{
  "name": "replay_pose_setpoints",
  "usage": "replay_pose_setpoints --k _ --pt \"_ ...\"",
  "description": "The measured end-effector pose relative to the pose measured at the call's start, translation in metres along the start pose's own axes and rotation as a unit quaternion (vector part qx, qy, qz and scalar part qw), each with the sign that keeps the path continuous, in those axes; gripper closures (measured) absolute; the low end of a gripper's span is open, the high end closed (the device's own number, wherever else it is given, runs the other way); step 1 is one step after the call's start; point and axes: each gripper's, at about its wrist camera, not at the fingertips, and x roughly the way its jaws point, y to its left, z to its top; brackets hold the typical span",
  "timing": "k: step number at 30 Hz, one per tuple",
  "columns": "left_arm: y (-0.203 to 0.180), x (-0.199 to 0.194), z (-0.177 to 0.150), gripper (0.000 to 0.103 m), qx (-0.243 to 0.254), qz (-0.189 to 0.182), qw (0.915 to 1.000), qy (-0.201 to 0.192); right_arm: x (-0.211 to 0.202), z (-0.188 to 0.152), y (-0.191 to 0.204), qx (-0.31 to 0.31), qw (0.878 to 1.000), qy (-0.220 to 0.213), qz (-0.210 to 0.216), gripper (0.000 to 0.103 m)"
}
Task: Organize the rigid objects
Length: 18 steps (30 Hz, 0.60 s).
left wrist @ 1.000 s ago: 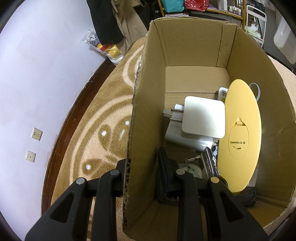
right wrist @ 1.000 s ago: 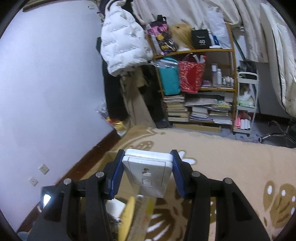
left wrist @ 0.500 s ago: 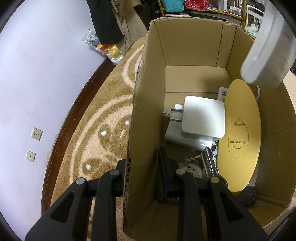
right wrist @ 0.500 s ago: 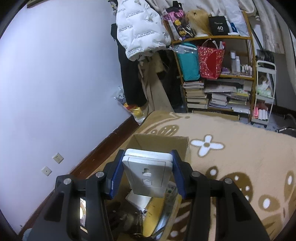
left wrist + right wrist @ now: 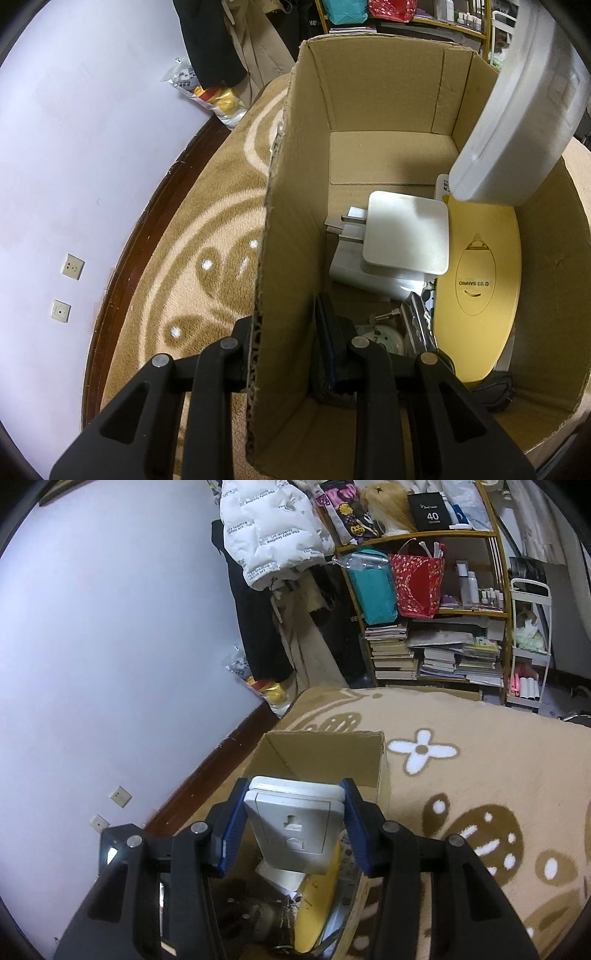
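Observation:
A tall cardboard box (image 5: 388, 92) stands on the patterned carpet. Inside it lie a white plug adapter (image 5: 406, 236), a yellow oval disc (image 5: 476, 280) leaning on the right wall, and small items half hidden at the near end. My left gripper (image 5: 284, 347) straddles the box's left wall, one finger outside and one inside, shut on it. My right gripper (image 5: 295, 823) is shut on a white socket block (image 5: 295, 834) and holds it above the open box (image 5: 325, 753). That block (image 5: 517, 110) fills the upper right of the left wrist view, over the box's far right part.
A beige carpet (image 5: 480, 775) surrounds the box. A lilac wall with two sockets (image 5: 70, 284) runs along the left. At the back stand a cluttered bookshelf (image 5: 436, 627), a white cart (image 5: 528, 646) and hanging coats (image 5: 273, 535).
My right gripper has carried the white socket block forward and down over the box. The block has come into the left wrist view from the upper right. The left gripper has not moved.

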Motion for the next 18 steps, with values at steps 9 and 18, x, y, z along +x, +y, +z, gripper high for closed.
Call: replay_pose_setpoints --k 9,18 --pt "0.0 0.002 -0.001 0.079 -0.003 -0.003 1.0 0.001 0.006 -0.001 -0.016 0.019 1.0 0.003 -0.011 0.047" --pt "0.002 0.0 -0.003 0.079 -0.012 -0.007 0.9999 -0.005 -0.003 -0.004 -0.028 0.03 0.999 0.007 -0.041 0.027"
